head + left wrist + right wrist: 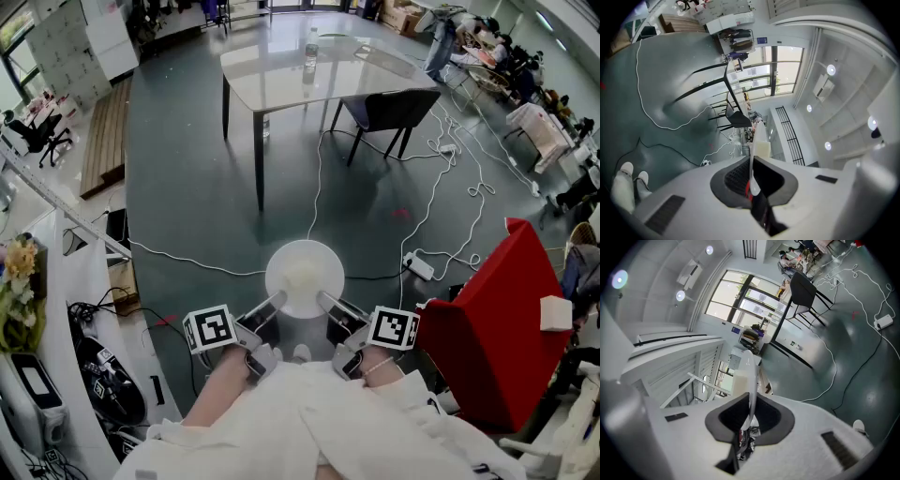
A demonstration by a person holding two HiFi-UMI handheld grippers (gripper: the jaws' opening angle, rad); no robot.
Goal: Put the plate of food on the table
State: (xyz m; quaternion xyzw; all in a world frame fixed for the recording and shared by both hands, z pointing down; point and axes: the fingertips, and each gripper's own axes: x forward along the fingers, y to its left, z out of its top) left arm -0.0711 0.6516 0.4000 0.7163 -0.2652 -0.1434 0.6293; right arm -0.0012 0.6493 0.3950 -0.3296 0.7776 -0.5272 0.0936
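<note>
A round white plate (304, 277) with a pale block of food (302, 278) on it hangs over the floor in front of me, carried level. My left gripper (282, 299) is shut on its near left rim and my right gripper (322, 298) is shut on its near right rim. In the left gripper view the plate (752, 161) shows edge-on between the jaws, with the pale food (761, 149) beside it. The right gripper view shows the plate (750, 380) edge-on too, food (739, 383) at its left. The glossy table (309, 73) stands farther ahead.
A clear bottle (310, 49) stands on the table. A dark chair (389, 111) sits at its right side. White cables (441, 187) and a power strip (418, 266) lie on the grey floor. A red seat (492, 328) is close on my right, a white counter (66, 309) on my left.
</note>
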